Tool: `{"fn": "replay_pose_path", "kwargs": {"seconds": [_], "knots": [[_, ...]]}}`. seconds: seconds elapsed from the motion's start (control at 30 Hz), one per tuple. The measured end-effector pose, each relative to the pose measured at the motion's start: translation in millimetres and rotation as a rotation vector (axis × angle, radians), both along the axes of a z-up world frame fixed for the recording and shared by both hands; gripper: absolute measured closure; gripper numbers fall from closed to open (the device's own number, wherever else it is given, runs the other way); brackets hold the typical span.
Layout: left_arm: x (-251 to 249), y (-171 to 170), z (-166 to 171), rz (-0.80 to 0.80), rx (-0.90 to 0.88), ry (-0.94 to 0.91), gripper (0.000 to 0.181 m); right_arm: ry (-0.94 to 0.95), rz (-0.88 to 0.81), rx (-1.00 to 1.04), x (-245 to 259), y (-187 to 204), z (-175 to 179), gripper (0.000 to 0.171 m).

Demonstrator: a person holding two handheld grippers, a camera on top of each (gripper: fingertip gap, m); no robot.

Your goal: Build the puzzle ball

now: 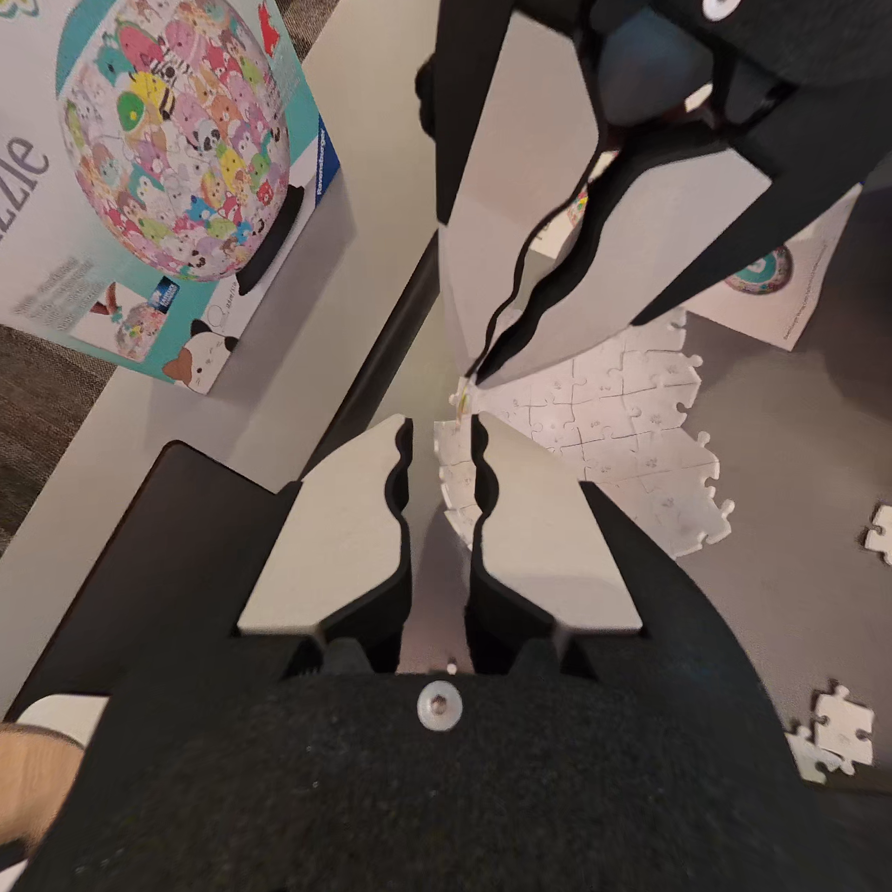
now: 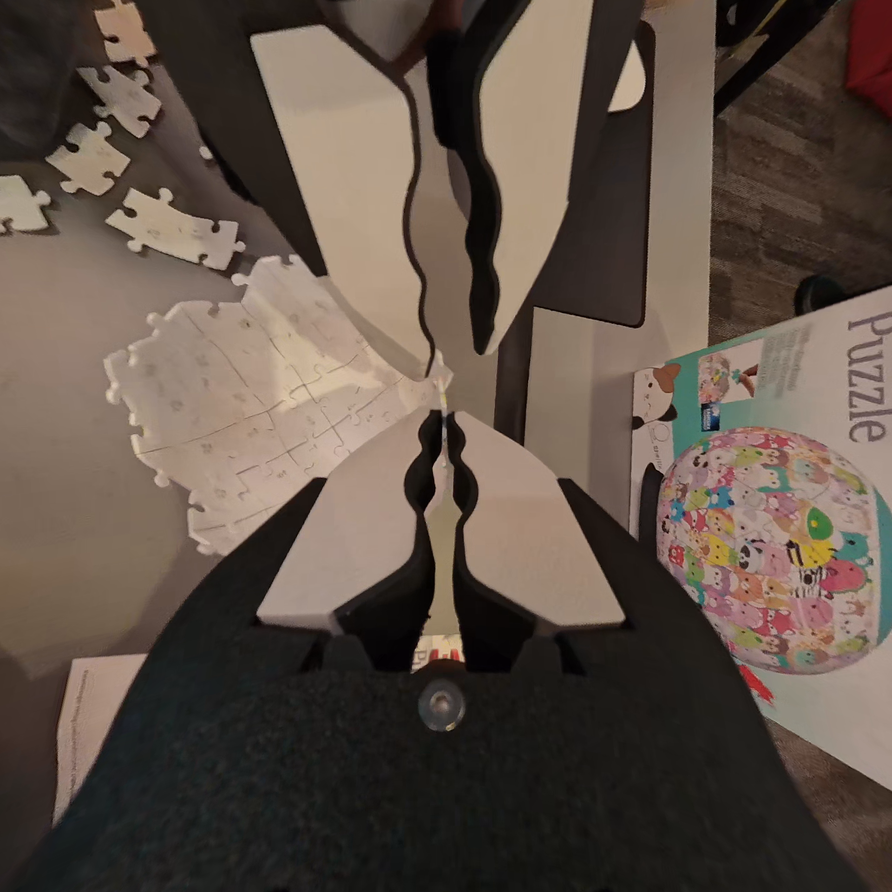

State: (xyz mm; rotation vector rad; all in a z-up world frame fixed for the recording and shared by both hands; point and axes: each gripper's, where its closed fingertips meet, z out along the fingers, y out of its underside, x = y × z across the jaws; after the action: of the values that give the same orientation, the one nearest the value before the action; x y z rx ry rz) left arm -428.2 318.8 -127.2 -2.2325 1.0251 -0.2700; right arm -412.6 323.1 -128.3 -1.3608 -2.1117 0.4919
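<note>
A curved section of joined puzzle pieces (image 1: pixel 627 425), white backs facing up, rests on the dark mat; it also shows in the right wrist view (image 2: pixel 231 400). My right gripper (image 2: pixel 443 420) is shut on the section's thin rim, whose coloured edge shows between the fingers. In the left wrist view it (image 1: pixel 475 379) comes in from the top, pinching that rim. My left gripper (image 1: pixel 442 427) is open, its tips just short of the same rim, facing the right gripper. In the right wrist view it (image 2: pixel 456 359) comes from above, one finger touching the rim.
Several loose white pieces (image 2: pixel 174 227) lie on the grey mat (image 2: pixel 72 338) beyond the section; more (image 1: pixel 842 724) are at the lower right. The puzzle box (image 1: pixel 169 169) lies flat on the white table beside the mat, near carpet. A paper leaflet (image 1: pixel 772 289) lies by the right gripper. My two grippers' fingertips are within a few centimetres of each other.
</note>
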Motion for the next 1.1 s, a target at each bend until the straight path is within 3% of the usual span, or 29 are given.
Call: {"fn": "replay_pose_path", "kwargs": {"seconds": [0.13,0.57,1.1], "knots": [[4,1,-1,-0.030,0.016,0.019,0.159,0.011,0.027,-0.068,1,-4,2,0.169],[-15,3,3,0.016,0.001,-0.027,0.155,-0.047,0.023,-0.014,-5,7,-14,0.169],[-7,2,-20,-0.011,-0.073,0.017,0.154,-0.049,0.035,-0.028,-11,8,-20,0.169]]}}
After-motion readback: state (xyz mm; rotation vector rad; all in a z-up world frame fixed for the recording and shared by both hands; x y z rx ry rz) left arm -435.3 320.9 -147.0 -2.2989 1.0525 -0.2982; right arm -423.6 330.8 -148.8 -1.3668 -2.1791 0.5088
